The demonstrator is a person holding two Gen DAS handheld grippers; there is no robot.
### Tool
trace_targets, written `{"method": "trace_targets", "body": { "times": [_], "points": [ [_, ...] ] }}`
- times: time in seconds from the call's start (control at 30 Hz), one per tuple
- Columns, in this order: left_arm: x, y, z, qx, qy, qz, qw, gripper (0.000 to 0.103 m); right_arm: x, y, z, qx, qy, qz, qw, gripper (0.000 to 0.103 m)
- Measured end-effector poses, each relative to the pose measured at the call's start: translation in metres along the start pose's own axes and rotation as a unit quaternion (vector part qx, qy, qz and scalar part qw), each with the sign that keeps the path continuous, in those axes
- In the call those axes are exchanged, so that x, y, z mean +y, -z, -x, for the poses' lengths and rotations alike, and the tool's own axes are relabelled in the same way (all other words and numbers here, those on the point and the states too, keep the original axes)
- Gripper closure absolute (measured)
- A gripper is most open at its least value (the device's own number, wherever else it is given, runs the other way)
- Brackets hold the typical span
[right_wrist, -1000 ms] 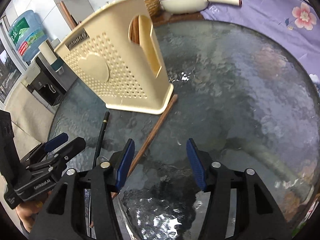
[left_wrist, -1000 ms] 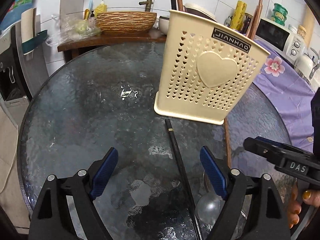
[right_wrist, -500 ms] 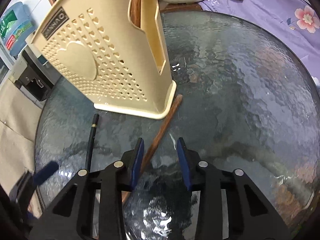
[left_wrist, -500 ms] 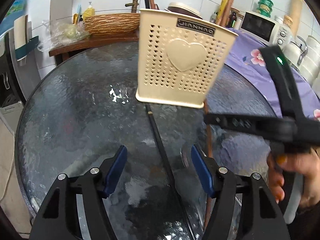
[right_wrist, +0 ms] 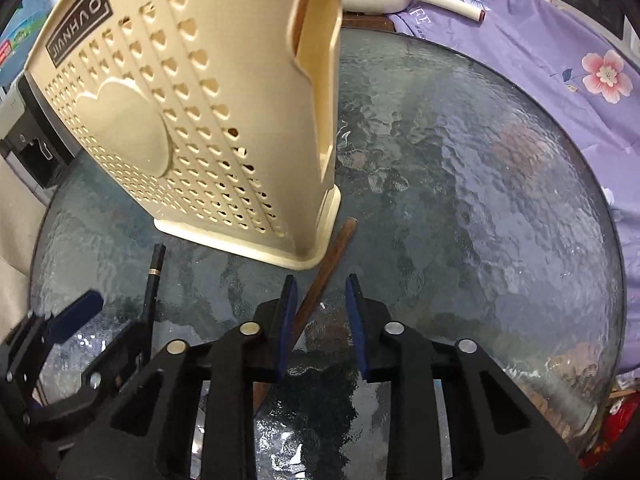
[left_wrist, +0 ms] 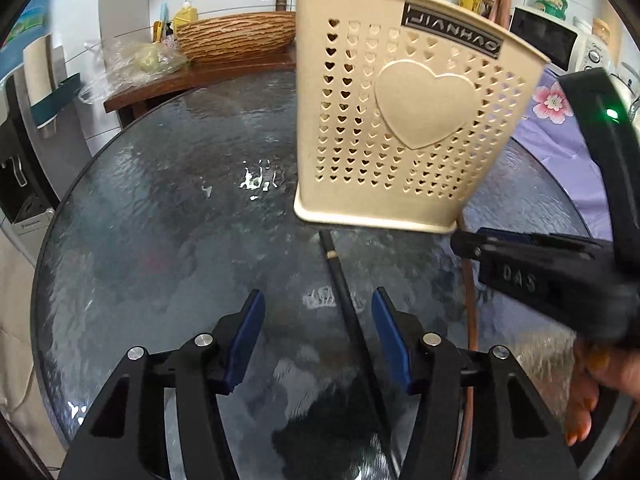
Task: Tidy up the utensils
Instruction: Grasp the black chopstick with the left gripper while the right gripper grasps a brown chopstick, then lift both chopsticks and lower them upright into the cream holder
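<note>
Both grippers have narrowed since a second ago, and the right one has slid in over the brown chopstick, with the holder now looming larger in both views.

Left wrist view, left to right: round textured dark glass bench (left_wrist: 140,240) carries everything. Left gripper (left_wrist: 318,340), blue-padded black fingers, jaws have just been closing but are still spread, pads touching nothing. Thin black chopstick with a pale band (left_wrist: 340,280) lies on the glass between those pads, nearer the right pad, its far tip just short of the holder's base. Cream perforated plastic utensil holder with a raised heart and a black label (left_wrist: 404,120) stands upright on the bench behind it; dark sticks poke out of its top. Long brown wooden chopstick (left_wrist: 470,304) lies to the right, running back to the holder's right corner. Right gripper's black body enters from the right edge over that chopstick, a hand (left_wrist: 592,392) with painted nails holding it.

Right wrist view, left to right: left gripper at lower left, black chopstick (right_wrist: 154,276) beside it. Holder (right_wrist: 192,120) fills the upper left. Right gripper (right_wrist: 322,312), jaws just been closing, a narrow gap remains; brown chopstick (right_wrist: 332,256) passes between the pads, close against the left pad; contact cannot be told. Purple flowered cloth (right_wrist: 560,60) at far right.
</note>
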State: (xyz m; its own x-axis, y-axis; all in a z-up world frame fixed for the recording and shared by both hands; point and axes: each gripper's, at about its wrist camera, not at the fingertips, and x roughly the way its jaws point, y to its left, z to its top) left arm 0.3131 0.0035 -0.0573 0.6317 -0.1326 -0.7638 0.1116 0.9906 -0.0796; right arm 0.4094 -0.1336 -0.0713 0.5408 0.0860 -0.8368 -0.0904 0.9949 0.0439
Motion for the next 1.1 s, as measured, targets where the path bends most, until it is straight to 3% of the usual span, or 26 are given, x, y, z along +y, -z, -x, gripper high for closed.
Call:
{"method": "trace_targets", "body": {
  "times": [0.33,0.5,0.67,1.1],
  "points": [
    [-0.008,-0.018,-0.026,0.018,-0.026,-0.014,0.9994,0.057,0.004,-0.002,-0.003,0.003,0.009,-0.002,1.000,0.088],
    [-0.016,-0.016,-0.025,0.016,-0.033,-0.029,0.9989,0.078,0.001,-0.002,-0.005,0.000,0.004,-0.001,1.000,0.088],
    [-0.021,-0.017,-0.025,0.016,-0.037,-0.034,0.9986,0.092,-0.011,-0.002,-0.004,0.002,-0.018,-0.026,0.999,0.090],
    [-0.021,-0.013,-0.020,0.015,-0.021,-0.017,0.9995,0.096,-0.041,-0.008,-0.007,0.010,-0.071,-0.086,0.994,0.095]
  ]
}}
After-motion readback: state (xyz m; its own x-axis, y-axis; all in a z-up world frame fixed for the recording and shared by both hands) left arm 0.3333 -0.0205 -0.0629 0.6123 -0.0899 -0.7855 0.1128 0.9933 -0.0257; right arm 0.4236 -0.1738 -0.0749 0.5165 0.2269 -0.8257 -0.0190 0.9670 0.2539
